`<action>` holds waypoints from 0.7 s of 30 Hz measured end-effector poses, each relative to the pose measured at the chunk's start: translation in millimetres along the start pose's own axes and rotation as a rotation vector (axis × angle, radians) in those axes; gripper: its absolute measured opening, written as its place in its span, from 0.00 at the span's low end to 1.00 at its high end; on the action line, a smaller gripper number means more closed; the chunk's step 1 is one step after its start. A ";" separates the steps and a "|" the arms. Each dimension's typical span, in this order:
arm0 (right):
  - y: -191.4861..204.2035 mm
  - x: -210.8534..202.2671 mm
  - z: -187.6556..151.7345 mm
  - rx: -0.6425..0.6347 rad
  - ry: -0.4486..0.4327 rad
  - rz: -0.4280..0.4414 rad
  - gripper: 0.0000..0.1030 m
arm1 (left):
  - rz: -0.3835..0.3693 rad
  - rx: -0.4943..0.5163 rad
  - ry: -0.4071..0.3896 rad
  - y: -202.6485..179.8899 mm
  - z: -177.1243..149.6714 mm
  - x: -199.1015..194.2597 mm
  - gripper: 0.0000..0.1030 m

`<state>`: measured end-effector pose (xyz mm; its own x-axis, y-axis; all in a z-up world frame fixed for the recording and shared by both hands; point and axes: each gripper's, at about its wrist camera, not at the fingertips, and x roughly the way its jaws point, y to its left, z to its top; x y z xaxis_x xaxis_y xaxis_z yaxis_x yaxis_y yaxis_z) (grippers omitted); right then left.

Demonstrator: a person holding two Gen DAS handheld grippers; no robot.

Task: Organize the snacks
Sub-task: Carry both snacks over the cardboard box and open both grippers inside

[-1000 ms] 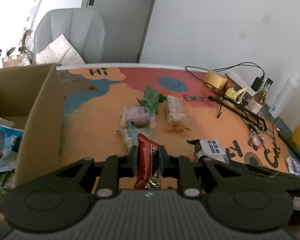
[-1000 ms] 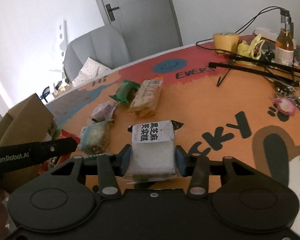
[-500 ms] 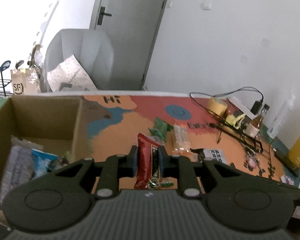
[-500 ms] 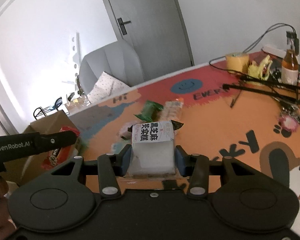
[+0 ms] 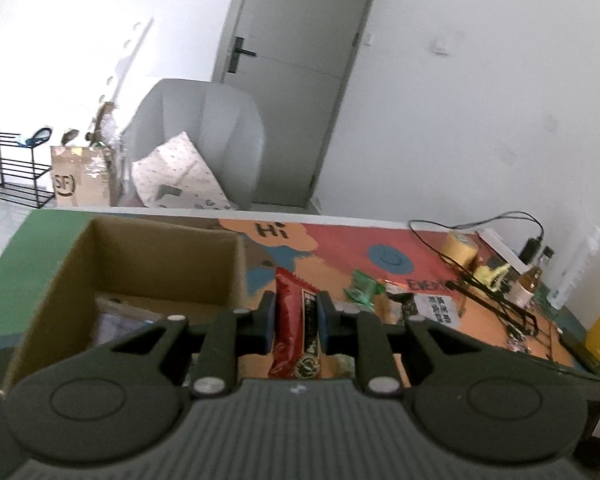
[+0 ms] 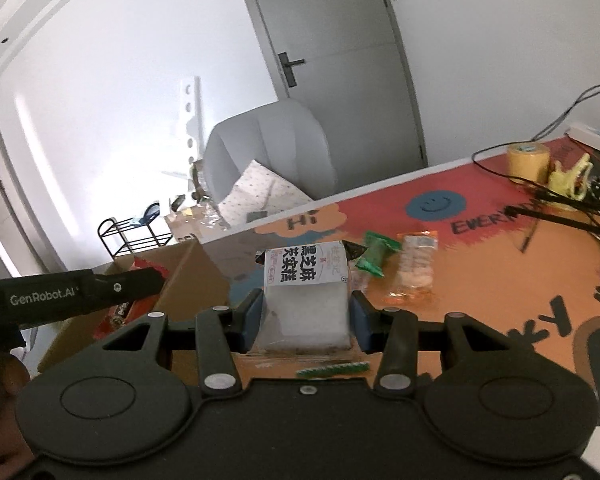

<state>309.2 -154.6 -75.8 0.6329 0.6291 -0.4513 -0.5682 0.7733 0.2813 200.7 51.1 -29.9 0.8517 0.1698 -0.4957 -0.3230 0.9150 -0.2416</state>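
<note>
So, quick rundown:
Left gripper [image 5: 293, 314]: pinching a red snack bar [image 5: 296, 328] upright, held up off the table by the cardboard box [image 5: 156, 264].
Right gripper [image 6: 305, 318]: clamped on a white sesame cake pack [image 6: 306, 300], lifted above the orange mat [image 6: 480, 280].
Around: green packet [image 6: 376, 258] and cracker pack [image 6: 416, 268] lie on the mat beyond; yellow tape roll [image 6: 527, 162] and cables farther right.
In the way: box wall stands between the bar and the box floor.
Only left view: wrappers inside the box.
Only right view: the left gripper's side, and a hand [image 6: 0, 408] gripping it.
</note>
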 end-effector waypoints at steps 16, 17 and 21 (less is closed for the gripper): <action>45.3 18.9 5.3 -0.038 0.010 0.085 0.43 | 0.085 -0.046 -0.033 50.8 10.3 -22.2 0.19; 47.9 20.3 5.9 -0.041 0.011 0.089 0.43 | 0.087 -0.051 -0.031 53.4 10.2 -21.5 0.19; 57.7 24.3 7.7 -0.058 0.015 0.097 0.43 | 0.082 -0.070 0.001 63.2 9.2 -15.2 0.20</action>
<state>295.8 -94.1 -64.1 0.5659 0.6991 -0.4371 -0.6559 0.7029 0.2752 171.2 109.7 -29.9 0.8212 0.2425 -0.5166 -0.4196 0.8701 -0.2585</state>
